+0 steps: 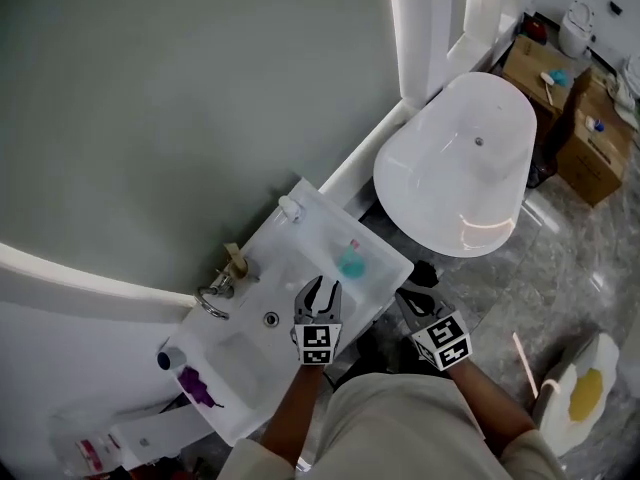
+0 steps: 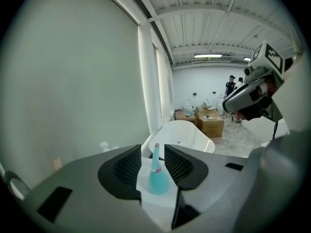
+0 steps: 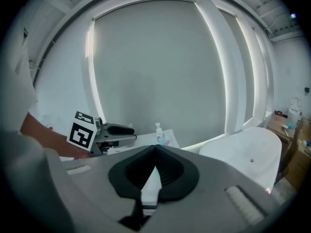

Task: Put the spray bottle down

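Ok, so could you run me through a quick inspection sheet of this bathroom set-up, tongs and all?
Surface: white sink counter, set against the grey wall.
Job's things: teal spray bottle stands upright on the counter's bathtub end, with nothing touching it.
Clutter: faucet, white pump bottle, purple item at the far end.
Grippers: left tongs open and empty, just short of the spray bottle; right tongs shut and empty, beside the counter's corner.
Cables: nothing seen.
Surroundings: white bathtub, cardboard boxes, marbled floor.
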`<state>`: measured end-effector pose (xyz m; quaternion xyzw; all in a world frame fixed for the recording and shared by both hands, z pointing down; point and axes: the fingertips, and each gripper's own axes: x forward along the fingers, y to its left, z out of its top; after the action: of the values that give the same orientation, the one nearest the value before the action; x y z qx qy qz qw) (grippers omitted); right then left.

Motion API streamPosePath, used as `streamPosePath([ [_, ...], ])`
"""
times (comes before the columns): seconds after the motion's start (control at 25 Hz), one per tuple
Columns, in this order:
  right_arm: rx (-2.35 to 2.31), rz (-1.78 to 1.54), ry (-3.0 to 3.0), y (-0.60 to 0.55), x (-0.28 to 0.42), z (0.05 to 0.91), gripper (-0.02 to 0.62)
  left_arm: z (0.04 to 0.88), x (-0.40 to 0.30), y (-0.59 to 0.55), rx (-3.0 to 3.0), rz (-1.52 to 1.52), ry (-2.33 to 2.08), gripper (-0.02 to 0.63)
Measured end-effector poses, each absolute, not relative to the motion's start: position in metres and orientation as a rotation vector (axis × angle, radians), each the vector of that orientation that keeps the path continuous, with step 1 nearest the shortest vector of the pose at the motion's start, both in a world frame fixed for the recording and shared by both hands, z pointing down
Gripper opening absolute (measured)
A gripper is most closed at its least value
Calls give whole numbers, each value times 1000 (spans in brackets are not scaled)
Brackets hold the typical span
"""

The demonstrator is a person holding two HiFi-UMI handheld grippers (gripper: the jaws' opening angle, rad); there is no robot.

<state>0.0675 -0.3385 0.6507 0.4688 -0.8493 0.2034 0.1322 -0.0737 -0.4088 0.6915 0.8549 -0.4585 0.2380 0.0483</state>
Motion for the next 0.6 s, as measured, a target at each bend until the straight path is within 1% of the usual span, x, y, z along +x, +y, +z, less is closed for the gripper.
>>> streamPosePath([
  [0.28,1224,473,-2603,-336,59,612,11,626,-98,-360,2488,576,-1634,153],
  [0.6,1113,399,-2661,-340,53,599,11,600,-114,-314,2366,525,-1687,129],
])
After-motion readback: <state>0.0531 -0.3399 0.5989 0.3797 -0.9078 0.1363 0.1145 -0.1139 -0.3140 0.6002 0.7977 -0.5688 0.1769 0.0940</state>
